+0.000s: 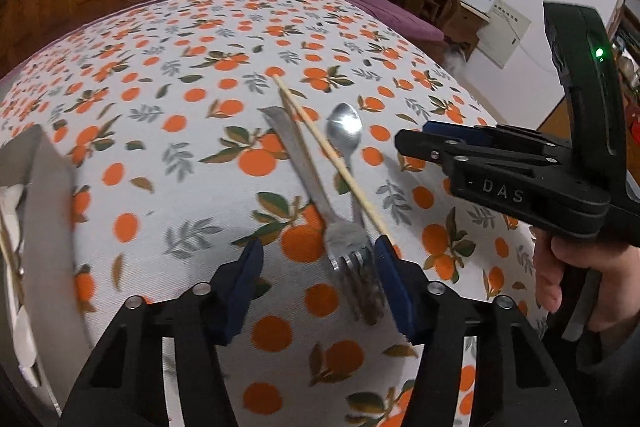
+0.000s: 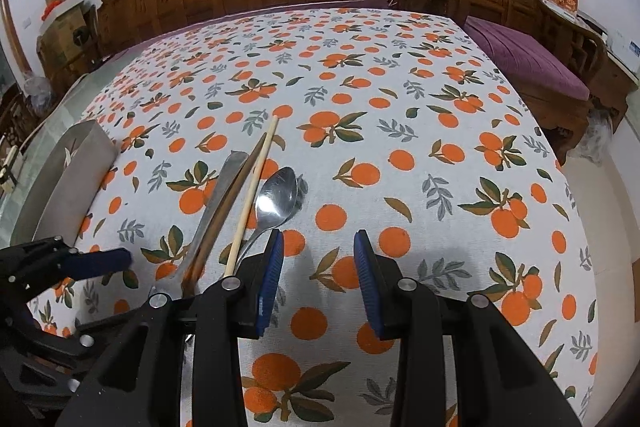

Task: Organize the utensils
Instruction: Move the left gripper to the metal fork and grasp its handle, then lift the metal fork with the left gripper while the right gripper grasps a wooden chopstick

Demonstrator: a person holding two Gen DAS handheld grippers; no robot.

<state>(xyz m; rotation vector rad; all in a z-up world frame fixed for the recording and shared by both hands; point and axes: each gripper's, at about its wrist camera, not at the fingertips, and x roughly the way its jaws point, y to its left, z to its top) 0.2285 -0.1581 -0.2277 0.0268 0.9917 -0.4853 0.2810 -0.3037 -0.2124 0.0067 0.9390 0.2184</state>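
Steel and wood are lying together on the orange-printed tablecloth [image 1: 168, 155]: a fork [image 1: 320, 203], a pair of chopsticks [image 1: 332, 163] and a spoon [image 1: 346, 143] gathered in one loose bundle, which I judge makes them easy to lift one at a time into the grey box [image 1: 48, 211] that is sitting off to the left of my left gripper.

I am holding my left gripper [image 1: 318, 287] tilted down over the near end of the bundle, its blue pads partly apart and gripping nothing. The fork's prongs are lying between the pads, closer to the right one, and the near tip of the pale chopstick is ending just beside that same right pad. The fork's handle, the chopsticks and the spoon's bowl are running away ahead of these fingers. I am probably lining up on the fork first, since its head is nearest.

I am keeping my right gripper [image 2: 318, 279] just to the right of the bundle, pads moderately apart with only tablecloth between them. The spoon's handle is passing behind its left pad, and the spoon's bowl is lying just ahead of it.
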